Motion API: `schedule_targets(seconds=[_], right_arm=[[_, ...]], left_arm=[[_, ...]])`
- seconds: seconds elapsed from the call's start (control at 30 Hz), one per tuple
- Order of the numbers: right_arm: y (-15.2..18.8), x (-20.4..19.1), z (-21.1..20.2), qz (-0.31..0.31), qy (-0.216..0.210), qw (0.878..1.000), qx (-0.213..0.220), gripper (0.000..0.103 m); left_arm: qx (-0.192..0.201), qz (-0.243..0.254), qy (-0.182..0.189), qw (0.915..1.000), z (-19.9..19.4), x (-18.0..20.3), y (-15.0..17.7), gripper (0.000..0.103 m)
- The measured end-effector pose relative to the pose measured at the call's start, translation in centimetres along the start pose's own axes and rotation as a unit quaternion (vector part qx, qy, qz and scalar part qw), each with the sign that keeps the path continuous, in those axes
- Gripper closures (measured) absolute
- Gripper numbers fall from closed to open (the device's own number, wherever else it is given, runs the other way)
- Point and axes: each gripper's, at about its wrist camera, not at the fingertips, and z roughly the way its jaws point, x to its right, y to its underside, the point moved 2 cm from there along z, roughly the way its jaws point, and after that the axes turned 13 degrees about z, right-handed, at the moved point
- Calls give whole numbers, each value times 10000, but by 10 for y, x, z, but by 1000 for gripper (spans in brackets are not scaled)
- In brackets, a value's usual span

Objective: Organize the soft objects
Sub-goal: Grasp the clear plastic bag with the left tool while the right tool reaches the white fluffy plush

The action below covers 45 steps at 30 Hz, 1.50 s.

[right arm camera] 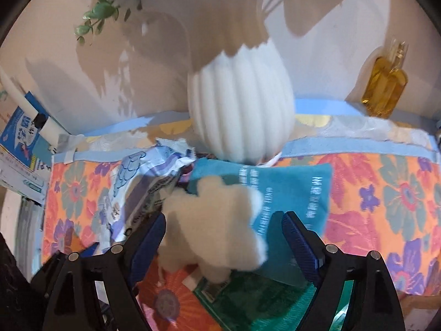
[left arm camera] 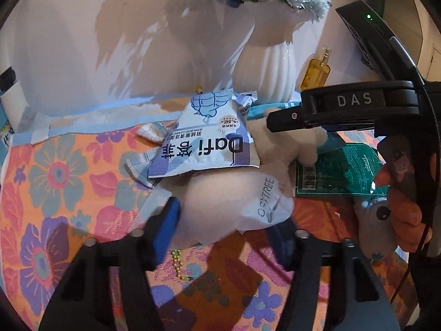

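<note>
Both claws stand apart: the left gripper (left arm camera: pixel 223 237) straddles a white pouch (left arm camera: pixel 234 207) on the floral cloth (left arm camera: pixel 69 179), while the right gripper (right arm camera: pixel 223 237) brackets a cream plush (right arm camera: pixel 217 226) lying over a teal packet (right arm camera: pixel 297 193).

I am wearing on my left gripper (left arm camera: pixel 224 226) and right gripper (right arm camera: pixel 223 237) black ribbed frames, blue textured finger pads (left arm camera: pixel 168 229), silver screws, a white "DAS" marking and a thin black cable.

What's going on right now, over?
Left gripper straddles translucent white OSYTREE pouch. Right gripper open around cream fluffy plush. White ribbed vase close behind, over.
</note>
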Motion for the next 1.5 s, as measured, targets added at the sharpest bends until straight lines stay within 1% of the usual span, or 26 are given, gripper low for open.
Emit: schedule_targets(seconds=[0.03,0.07,0.1,0.13,0.2,0.23,0.3,0.37,0.43,0.47,0.53,0.57,0.63,0.67,0.7,0.73,0.77,0.83,0.87,0.9,0.97,1.17,1.27,1.3,1.4,1.5], right_arm=[[0,-2,1,-29,-27,10000,-9,18],[0,-6,1,-107,7,9999,29,20],[1,-10,0,-220,75,9997,79,32],[2,-14,0,-319,116,9994,78,42],[8,-20,1,-493,237,9985,12,50],[12,-23,-1,-563,270,9980,58,53],[23,-30,-9,-794,340,9962,103,63],[35,-34,-18,-855,178,9962,-24,63],[51,-38,-27,-829,-260,9958,-302,64],[58,-40,-29,-840,-385,9948,-425,64],[77,-45,-35,-979,-657,9899,-782,64],[85,-48,-40,-1062,-695,9884,-837,64],[90,-47,-50,-1115,-502,9904,-640,60],[89,-45,-55,-1128,-397,9915,-514,43],[85,-43,-60,-1120,-259,9929,-314,22],[81,-41,-64,-1094,-148,9938,-128,15],[76,-39,-67,-1087,-31,9940,63,11],[69,-39,-61,-1180,152,9929,68,11],[67,-40,-57,-1214,221,9924,-7,11],[66,-41,-48,-1250,327,9915,-133,11],[65,-44,-31,-1286,464,9904,-214,11],[69,-52,8,-1090,899,9898,-193,11],[75,-54,9,-1207,1076,9868,88,37],[77,-55,6,-1254,1090,9860,133,42],[86,-53,-17,-1323,893,9869,214,57],[103,-54,-49,-1358,503,9892,246,57]], left_arm=[[37,17,-13,10000,-1,1,0,56],[91,47,-35,9999,-3,2,0,59],[113,52,-33,9999,-5,2,1,61],[133,40,-44,9999,-7,2,1,62],[131,-52,-15,9999,-9,0,2,62],[125,-99,-10,9999,-12,0,4,63],[150,-123,-78,9998,-25,0,7,63],[221,-226,-148,9994,-43,-1,13,63],[316,-377,-182,9986,-61,-6,20,63],[368,-446,-216,9981,-70,-8,25,63],[480,-515,-339,9969,-84,-15,34,63],[531,-530,-401,9964,-89,-17,38,63],[613,-626,-407,9953,-95,-21,46,63],[675,-723,-330,9946,-95,-23,50,63],[734,-783,-275,9938,-95,-25,52,63],[831,-844,-209,9927,-94,-26,56,63],[920,-912,-141,9915,-93,-28,59,63],[958,-1104,-15,9893,-85,-32,67,63],[831,-1168,-65,9897,-79,-35,67,63],[866,-1176,-102,9892,-81,-34,67,63],[1033,-1115,-137,9883,-86,-31,65,63],[989,-1005,-215,9898,-84,-26,66,63],[1009,-1045,-208,9892,-84,-29,67,63],[1021,-1042,-217,9891,-85,-29,67,63],[1051,-978,-321,9891,-89,-25,68,63],[1063,-936,-361,9893,-94,-18,70,63]])
